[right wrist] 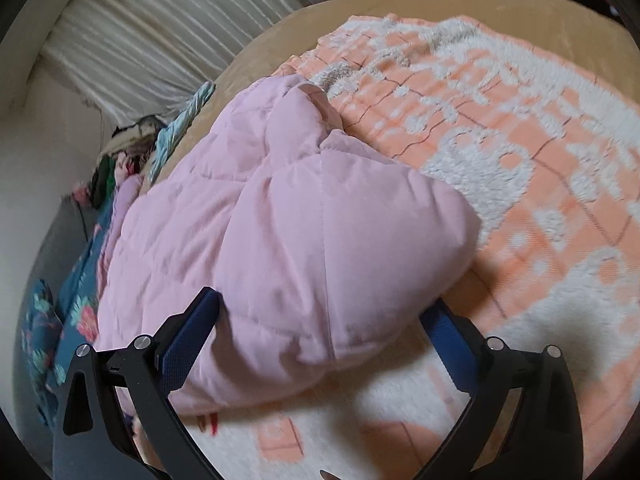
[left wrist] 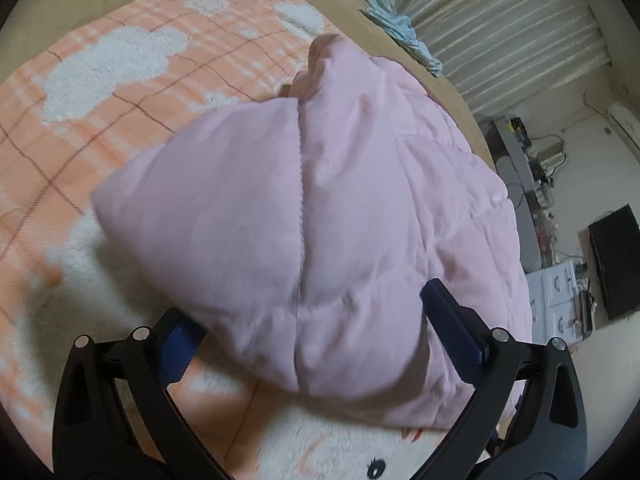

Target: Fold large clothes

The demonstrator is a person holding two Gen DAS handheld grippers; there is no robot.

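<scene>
The pink padded jacket [left wrist: 320, 208] lies bundled on the orange checked blanket [left wrist: 120, 92] that covers the bed, and a puffy folded corner of it bulges between the jaws of both claws. The left claw [left wrist: 316, 320] stands wide, its blue pads on either side of the fabric with the jacket's zip seam running straight ahead of it; whether the pads touch the cloth is hard to tell. The right claw [right wrist: 320, 320] is equally wide, straddling the quilted corner directly in front of it, the rest of the jacket stretching away ahead and to its left. Both sit spread this far probably because the padding is thick and springy, so a bulky fold needs a broad bite. The fold looks partly done, the bundle still loose and uneven
</scene>
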